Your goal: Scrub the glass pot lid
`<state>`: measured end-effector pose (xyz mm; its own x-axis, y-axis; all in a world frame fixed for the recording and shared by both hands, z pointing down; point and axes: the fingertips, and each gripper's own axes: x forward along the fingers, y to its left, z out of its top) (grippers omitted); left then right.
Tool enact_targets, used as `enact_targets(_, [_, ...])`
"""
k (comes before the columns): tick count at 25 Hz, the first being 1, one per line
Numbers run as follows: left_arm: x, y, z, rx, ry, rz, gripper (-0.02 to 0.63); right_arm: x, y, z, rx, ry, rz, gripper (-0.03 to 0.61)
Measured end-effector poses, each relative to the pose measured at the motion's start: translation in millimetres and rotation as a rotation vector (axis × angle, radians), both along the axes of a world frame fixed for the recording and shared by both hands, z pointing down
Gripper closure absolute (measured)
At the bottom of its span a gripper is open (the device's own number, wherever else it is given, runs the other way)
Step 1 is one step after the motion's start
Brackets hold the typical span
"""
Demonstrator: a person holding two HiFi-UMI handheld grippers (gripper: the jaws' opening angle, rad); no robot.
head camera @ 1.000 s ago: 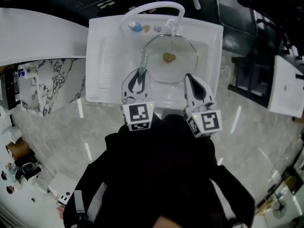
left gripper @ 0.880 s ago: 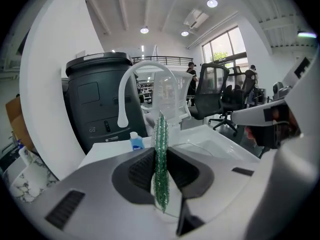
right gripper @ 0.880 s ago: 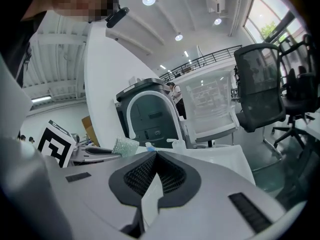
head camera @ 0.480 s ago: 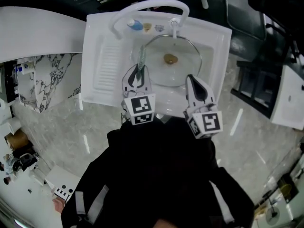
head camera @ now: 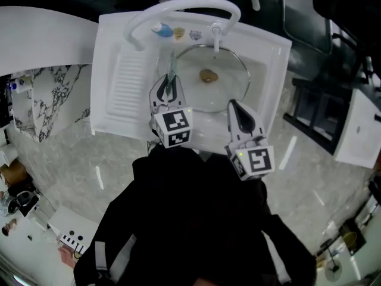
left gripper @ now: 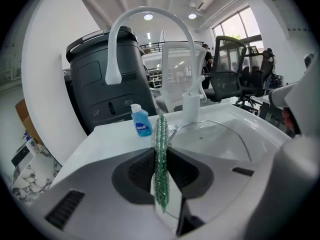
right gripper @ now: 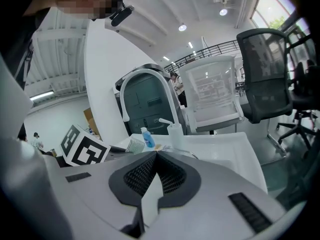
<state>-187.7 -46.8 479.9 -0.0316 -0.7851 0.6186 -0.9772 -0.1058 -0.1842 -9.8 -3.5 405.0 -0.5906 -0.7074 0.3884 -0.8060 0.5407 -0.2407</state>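
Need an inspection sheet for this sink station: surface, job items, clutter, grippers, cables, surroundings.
Surface: white sink, ribbed drainboard on its left side; arched faucet over the basin.
Job's things: glass pot lid lying in the basin; green scrubber held in the left gripper.
Clutter: blue bottle on the back ledge; two small items beside it, too small to tell.
Grippers: left gripper shut on the scrubber, near the lid's left rim; contact cannot be told. Right gripper shut, nothing between its jaws, over the sink's near rim.
Cables: nothing seen.
Surroundings: marbled floor; office chair; dark unit behind the sink.
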Motion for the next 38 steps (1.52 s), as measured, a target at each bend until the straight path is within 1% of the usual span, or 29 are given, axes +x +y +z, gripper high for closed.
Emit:
enact_targets(5, [-3.6, -9.8, 15.8, -0.016, -0.003, -0.021, 0.552, 1.2, -1.9, 6.8, -0.013, 0.002, 0.004, 0.575])
enact_targets(10, [4.1, -18.4, 30.7, -0.042, 0.000, -0.014, 0.552, 0.7, 0.3, 14.3, -0.018, 0.003, -0.003, 0.575])
enact_targets(14, [12.5, -22.0, 48.8, -0.097, 0.038, -0.003, 0.551, 0.9, 0.6, 16.8, -0.028, 0.009, -0.008, 0.575])
enact_targets(21, [20.9, -31.7, 65.3, -0.127, 0.071, -0.003, 0.551, 6.5, 0.3, 20.9, -0.039, 0.018, 0.000, 0.575])
enact_targets(30, [41.0, -39.7, 77.4, -0.165, 0.114, 0.022, 0.548, 13.0, -3.2, 27.5, -0.059, 0.011, 0.016, 0.577])
enact_targets(38, [51.1, -48.9, 83.8, -0.190, 0.149, 0.045, 0.541, 16.1, -7.4, 27.8, -0.063, 0.014, 0.018, 0.577])
